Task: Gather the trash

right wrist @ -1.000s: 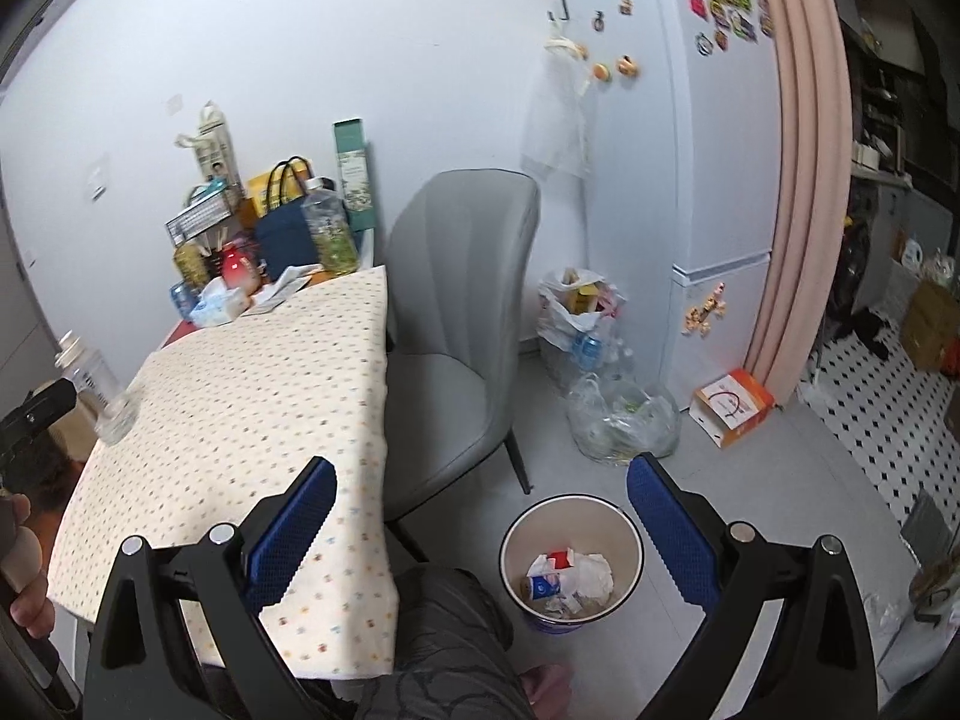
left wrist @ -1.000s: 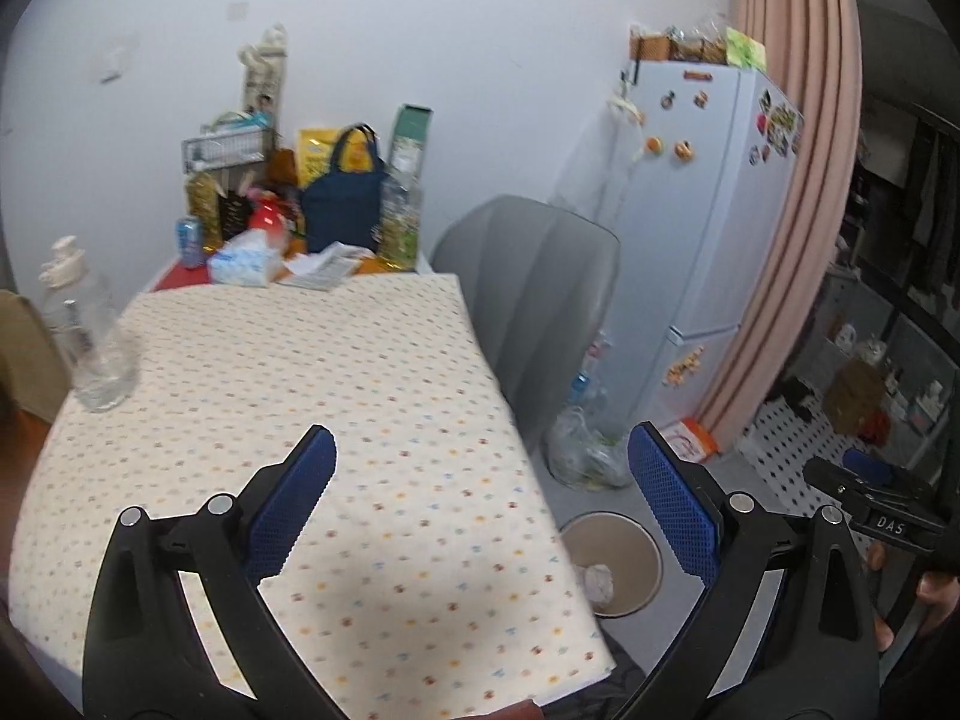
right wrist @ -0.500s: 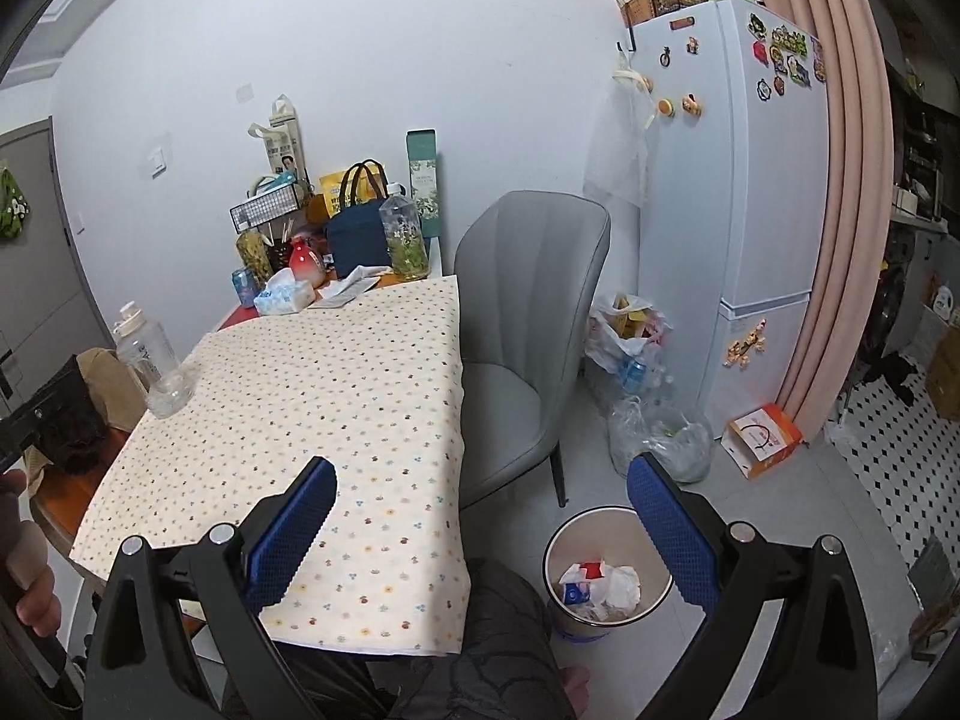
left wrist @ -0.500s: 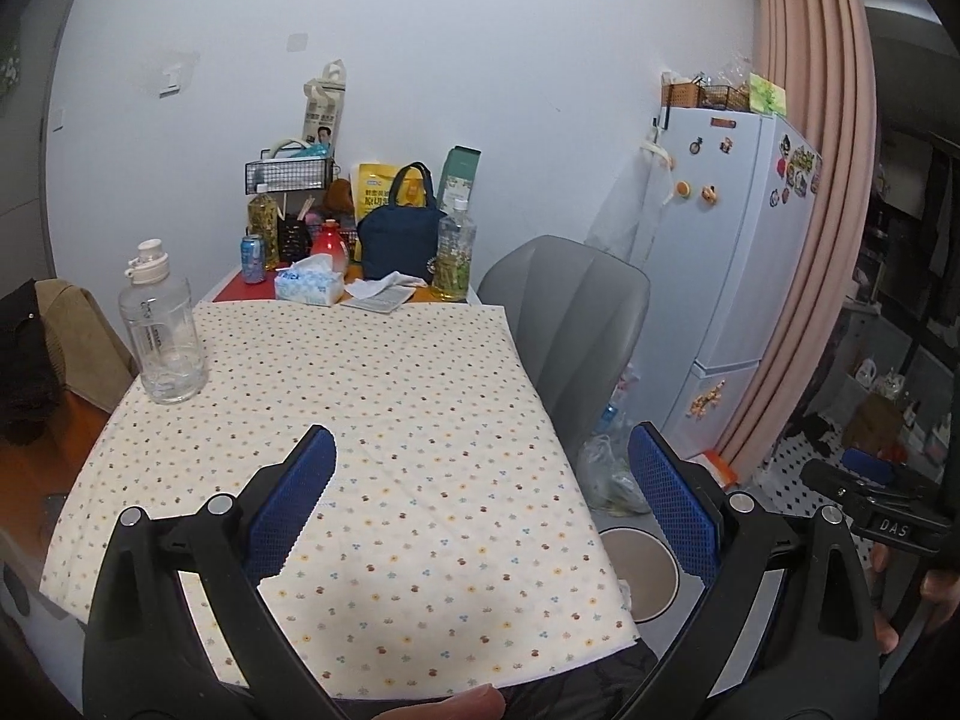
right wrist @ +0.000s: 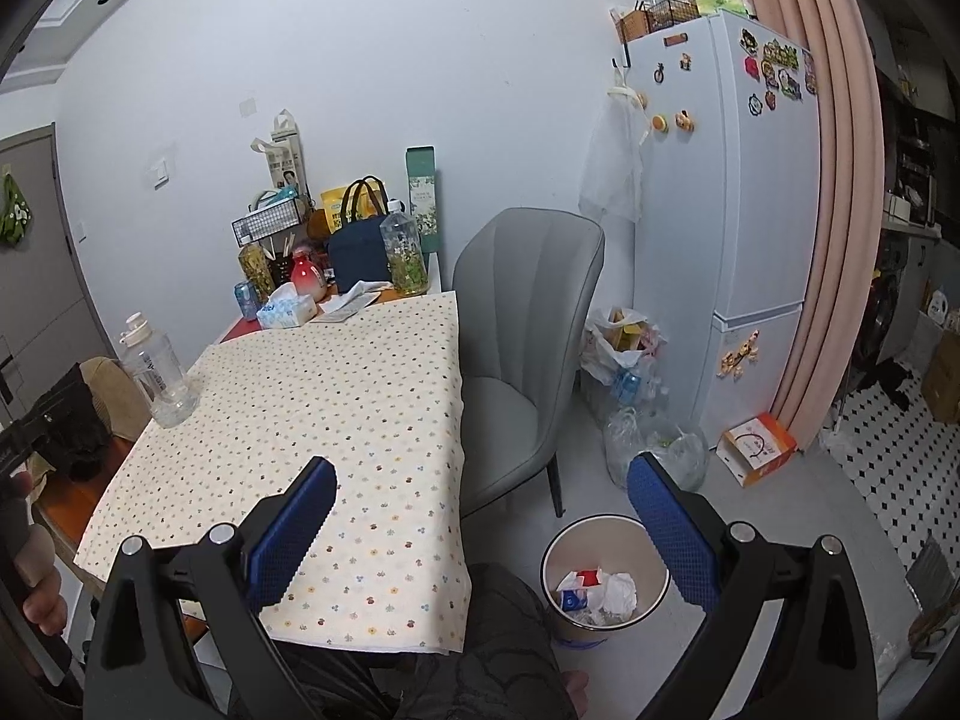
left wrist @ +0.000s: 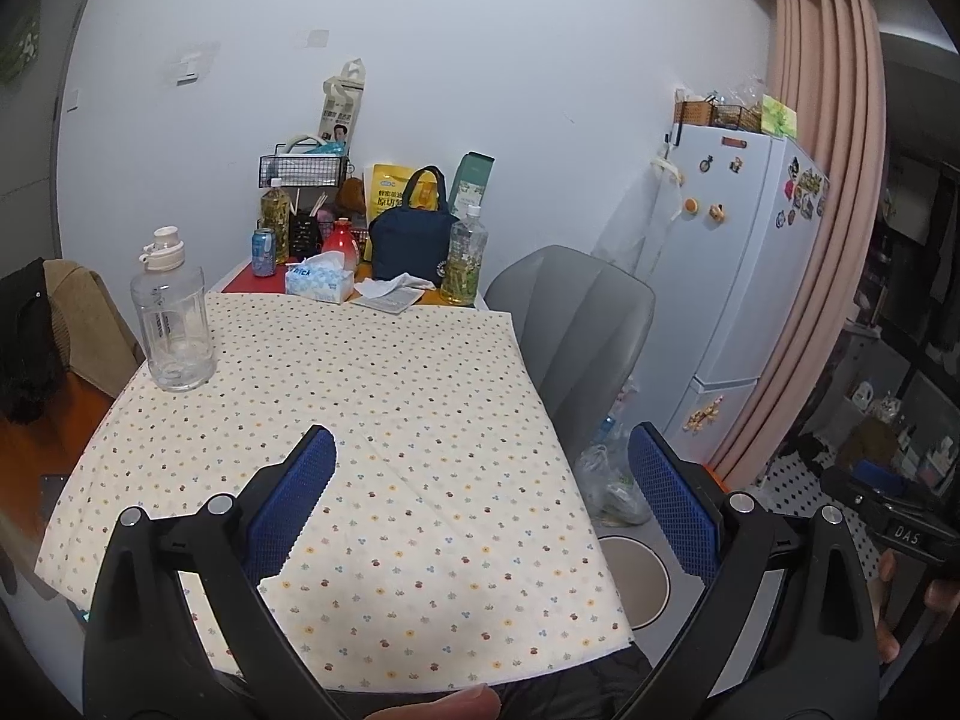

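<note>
Both grippers, left (left wrist: pixel 480 498) and right (right wrist: pixel 480 528), hang wide open and empty; wastebasket (right wrist: pixel 605 579) below-right holds trash; next target seemingly crumpled tissue (left wrist: pixel 399 285) far ahead.

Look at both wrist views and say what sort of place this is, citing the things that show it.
Most likely a small home dining corner beside a kitchen: a table under a dotted tablecloth, a grey chair drawn up to it, a white fridge covered in magnets, and a waste bin on the floor.
</note>
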### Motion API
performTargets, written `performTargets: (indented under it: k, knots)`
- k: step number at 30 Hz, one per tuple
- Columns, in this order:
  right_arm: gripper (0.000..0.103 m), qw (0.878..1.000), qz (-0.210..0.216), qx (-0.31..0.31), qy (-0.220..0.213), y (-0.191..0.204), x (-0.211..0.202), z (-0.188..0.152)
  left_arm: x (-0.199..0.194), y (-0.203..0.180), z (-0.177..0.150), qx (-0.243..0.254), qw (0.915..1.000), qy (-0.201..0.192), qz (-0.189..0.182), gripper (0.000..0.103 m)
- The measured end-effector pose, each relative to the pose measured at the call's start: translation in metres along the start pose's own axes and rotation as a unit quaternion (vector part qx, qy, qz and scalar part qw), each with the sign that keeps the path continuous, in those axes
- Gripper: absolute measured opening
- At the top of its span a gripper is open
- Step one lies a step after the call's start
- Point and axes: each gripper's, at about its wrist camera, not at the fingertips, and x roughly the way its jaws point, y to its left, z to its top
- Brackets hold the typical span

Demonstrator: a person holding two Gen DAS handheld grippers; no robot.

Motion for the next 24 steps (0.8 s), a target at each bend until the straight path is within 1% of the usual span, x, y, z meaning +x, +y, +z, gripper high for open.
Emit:
performTargets:
  k: [11, 24]
  knots:
    - [0.095, 1.000, 0.006, 0.001, -0.012, -0.005, -0.005, 0.000, -0.008, -0.001, 0.001, 0.003, 1.0000, -0.006, 0.005, 0.097]
    - [0.095, 1.000, 0.016, -0.003, -0.013, -0.002, -0.003, -0.003, -0.013, 0.003, -0.001, -0.002, 0.9999, -0.016, 0.005, 0.097]
